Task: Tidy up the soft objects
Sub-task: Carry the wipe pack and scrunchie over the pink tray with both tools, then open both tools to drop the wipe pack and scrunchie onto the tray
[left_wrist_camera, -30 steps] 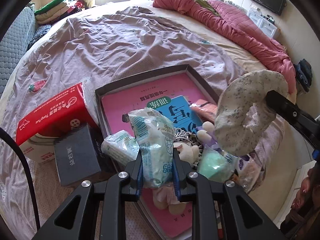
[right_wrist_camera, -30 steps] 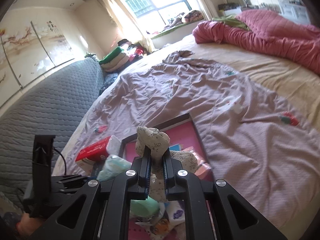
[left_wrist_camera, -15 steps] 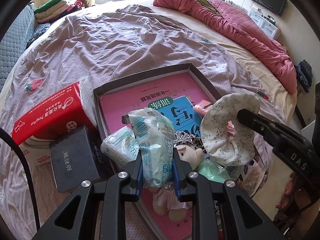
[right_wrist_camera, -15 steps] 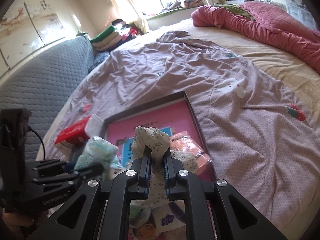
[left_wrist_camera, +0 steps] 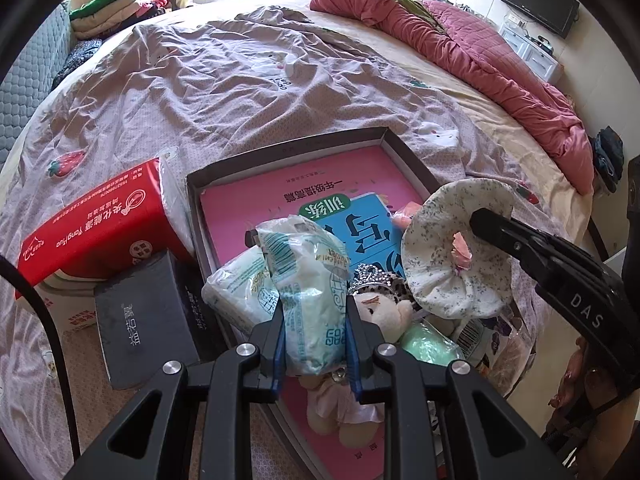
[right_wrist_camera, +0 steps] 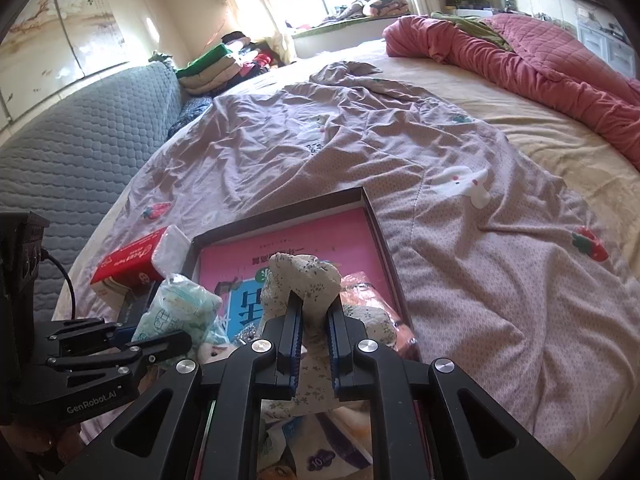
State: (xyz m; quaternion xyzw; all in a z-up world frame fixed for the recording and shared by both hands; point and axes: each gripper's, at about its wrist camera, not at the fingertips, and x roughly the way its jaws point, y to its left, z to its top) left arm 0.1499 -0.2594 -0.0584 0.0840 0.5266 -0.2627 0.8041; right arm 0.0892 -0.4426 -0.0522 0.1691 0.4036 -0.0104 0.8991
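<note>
Only the left wrist view shows the left tongs (left_wrist_camera: 316, 330) pinching a pale tissue pack (left_wrist_camera: 310, 296) above the dark tray (left_wrist_camera: 288, 150); the right wrist view shows the right tongs (right_wrist_camera: 314, 322) pinching a floral fabric piece (right_wrist_camera: 302, 280), perhaps a scrunchie. The tray, on the bed (right_wrist_camera: 460, 220), holds a pink book (left_wrist_camera: 320, 196), a plush doll (left_wrist_camera: 376, 312) and more packs.
</note>
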